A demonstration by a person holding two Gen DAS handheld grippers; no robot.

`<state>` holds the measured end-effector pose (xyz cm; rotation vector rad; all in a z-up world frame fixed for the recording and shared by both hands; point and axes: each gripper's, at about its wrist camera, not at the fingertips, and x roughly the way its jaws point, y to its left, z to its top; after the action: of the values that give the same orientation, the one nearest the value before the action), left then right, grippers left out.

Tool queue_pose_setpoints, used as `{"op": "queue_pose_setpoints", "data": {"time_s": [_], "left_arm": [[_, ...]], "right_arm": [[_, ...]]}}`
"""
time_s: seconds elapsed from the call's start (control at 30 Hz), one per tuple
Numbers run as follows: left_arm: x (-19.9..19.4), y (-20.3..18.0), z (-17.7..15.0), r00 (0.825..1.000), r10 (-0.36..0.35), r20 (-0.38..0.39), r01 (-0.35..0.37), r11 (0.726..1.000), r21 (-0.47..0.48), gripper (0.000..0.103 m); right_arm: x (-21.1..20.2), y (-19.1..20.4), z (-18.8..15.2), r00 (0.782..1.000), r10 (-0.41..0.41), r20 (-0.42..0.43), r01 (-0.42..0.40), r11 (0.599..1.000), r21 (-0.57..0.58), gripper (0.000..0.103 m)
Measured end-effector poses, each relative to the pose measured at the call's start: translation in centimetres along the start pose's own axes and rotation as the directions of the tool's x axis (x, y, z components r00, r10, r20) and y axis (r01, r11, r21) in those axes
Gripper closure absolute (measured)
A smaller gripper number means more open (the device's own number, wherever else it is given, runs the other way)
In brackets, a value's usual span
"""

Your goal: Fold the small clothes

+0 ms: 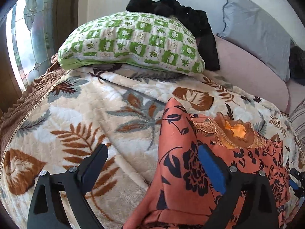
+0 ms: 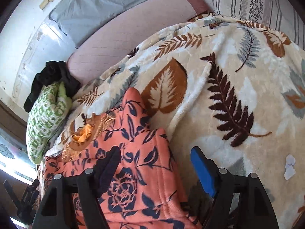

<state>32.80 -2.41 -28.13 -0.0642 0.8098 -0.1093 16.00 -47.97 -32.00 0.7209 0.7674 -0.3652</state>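
Both grippers, left gripper (image 1: 152, 164) and right gripper (image 2: 156, 164), gape wide, holding nothing; orange garment (image 1: 183, 164) lies folded on blanket (image 1: 80, 103). You likely regrip an edge next.

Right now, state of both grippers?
Left gripper: open, holding nothing, over the orange floral garment.
Right gripper: open, holding nothing, garment edge between its fingers.

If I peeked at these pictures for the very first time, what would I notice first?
Probably the bright orange garment with dark flowers, lying on the leafy cream blanket right under the left gripper and the right gripper, both open. Next, the green-and-white checked pillow at the far end of the blanket, with black clothing heaped on top of it.
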Motion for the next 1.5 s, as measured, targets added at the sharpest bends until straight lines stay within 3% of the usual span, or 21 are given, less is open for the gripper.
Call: {"op": "queue_pose_setpoints", "data": {"time_s": [0.1, 0.17, 0.2, 0.23, 0.27, 0.3, 0.43, 0.6, 0.63, 0.7, 0.77, 0.87, 1.03, 1.1, 1.13, 1.17, 1.2, 1.27, 1.33, 1.37, 1.5], "left_arm": [[1.8, -0.8, 0.0, 0.998, 0.048, -0.042, -0.047, 0.998, 0.030, 0.008], [2.8, -1.1, -0.3, 0.997, 0.057, -0.053, -0.054, 0.997, 0.047, 0.015], [3.1, -1.4, -0.5, 0.997, 0.057, -0.048, -0.054, 0.997, 0.063, 0.026], [3.5, -1.7, -0.6, 0.996, 0.054, -0.069, -0.048, 0.995, 0.087, 0.064], [4.1, -2.1, -0.7, 0.994, 0.051, -0.101, -0.039, 0.993, 0.111, 0.078], [4.0, -2.4, -1.0, 0.993, 0.071, -0.089, -0.059, 0.990, 0.127, 0.079], [2.7, -1.8, -0.8, 0.998, 0.047, -0.046, -0.043, 0.995, 0.093, 0.085], [0.1, 1.5, -0.2, 0.999, 0.042, 0.002, -0.042, 0.999, -0.021, 0.092], [-0.3, 2.1, -0.2, 0.996, 0.082, 0.021, -0.082, 0.996, -0.031, 0.102], [-0.3, 2.7, -0.1, 0.982, 0.179, 0.059, -0.179, 0.984, -0.006, 0.102], [1.3, 3.8, -0.3, 0.976, 0.220, -0.003, -0.220, 0.976, -0.004, 0.101], [2.5, 6.1, -0.5, 0.975, 0.204, -0.091, -0.212, 0.972, -0.097, 0.101], [-0.3, 6.2, 1.0, 0.989, 0.142, 0.034, -0.135, 0.979, -0.149, 0.092], [-1.0, 4.9, 1.1, 0.992, 0.103, 0.069, -0.094, 0.988, -0.126, 0.067], [-1.1, 4.1, 1.1, 0.994, 0.078, 0.076, -0.070, 0.992, -0.101, 0.046], [-1.2, 3.1, 1.0, 0.995, 0.057, 0.084, -0.051, 0.996, -0.070, 0.039], [-1.3, 1.9, 0.8, 0.995, 0.041, 0.093, -0.038, 0.999, -0.032, 0.039], [-1.4, -0.5, 0.3, 0.995, 0.025, 0.097, -0.032, 0.997, 0.067, 0.037], [-0.8, -2.7, -0.5, 0.996, 0.053, 0.076, -0.065, 0.985, 0.161, 0.032], [0.1, -3.4, -1.0, 0.996, 0.086, 0.040, -0.092, 0.976, 0.199, 0.031], [4.6, -2.6, -3.1, 0.967, 0.198, -0.163, -0.158, 0.960, 0.230, 0.028]], "right_arm": [[1.9, -0.5, 0.7, 1.000, 0.015, -0.024, -0.015, 1.000, 0.013, 0.033], [3.0, -0.2, 1.0, 0.999, 0.015, -0.030, -0.016, 1.000, -0.016, 0.066], [3.6, 0.0, 1.1, 0.999, 0.008, -0.047, -0.009, 0.999, -0.033, 0.081], [3.9, 0.2, 1.1, 0.998, -0.002, -0.056, -0.001, 0.999, -0.041, 0.086], [3.9, 0.6, 1.0, 0.998, -0.008, -0.056, 0.004, 0.998, -0.058, 0.090], [3.8, 1.2, 1.0, 0.998, -0.027, -0.054, 0.022, 0.996, -0.089, 0.094], [0.0, 3.9, 1.0, 0.997, -0.031, 0.066, 0.043, 0.981, -0.190, 0.095], [-2.8, 7.0, 1.0, 0.974, 0.139, 0.178, -0.089, 0.960, -0.266, 0.095], [-2.7, 7.6, 1.0, 0.970, 0.144, 0.194, -0.086, 0.957, -0.279, 0.095], [-1.1, 8.4, 1.2, 0.974, 0.124, 0.190, -0.068, 0.959, -0.277, 0.095], [2.4, 8.4, 1.2, 0.990, 0.036, 0.137, 0.001, 0.964, -0.266, 0.092], [8.0, 6.9, 0.7, 0.992, -0.130, 0.002, 0.126, 0.956, -0.264, 0.091], [4.5, 6.8, 2.0, 0.996, -0.054, 0.066, 0.066, 0.979, -0.195, 0.090], [1.3, 7.0, 2.3, 0.982, -0.025, 0.189, 0.062, 0.980, -0.191, 0.073], [0.0, 6.9, 2.4, 0.971, -0.014, 0.237, 0.060, 0.980, -0.188, 0.044], [-1.1, 6.8, 2.3, 0.961, -0.003, 0.276, 0.054, 0.982, -0.180, 0.029], [-2.2, 6.7, 2.1, 0.946, 0.030, 0.324, 0.029, 0.984, -0.175, 0.025], [-2.8, 7.4, 1.8, 0.950, 0.121, 0.286, -0.055, 0.972, -0.229, 0.028], [-1.5, 8.7, 1.2, 0.977, 0.167, 0.136, -0.123, 0.952, -0.281, 0.062], [-0.5, 9.3, 0.6, 0.985, 0.156, 0.069, -0.128, 0.944, -0.303, 0.068], [5.8, 8.0, -2.3, 0.986, -0.078, -0.147, 0.025, 0.941, -0.338, 0.074]]}}
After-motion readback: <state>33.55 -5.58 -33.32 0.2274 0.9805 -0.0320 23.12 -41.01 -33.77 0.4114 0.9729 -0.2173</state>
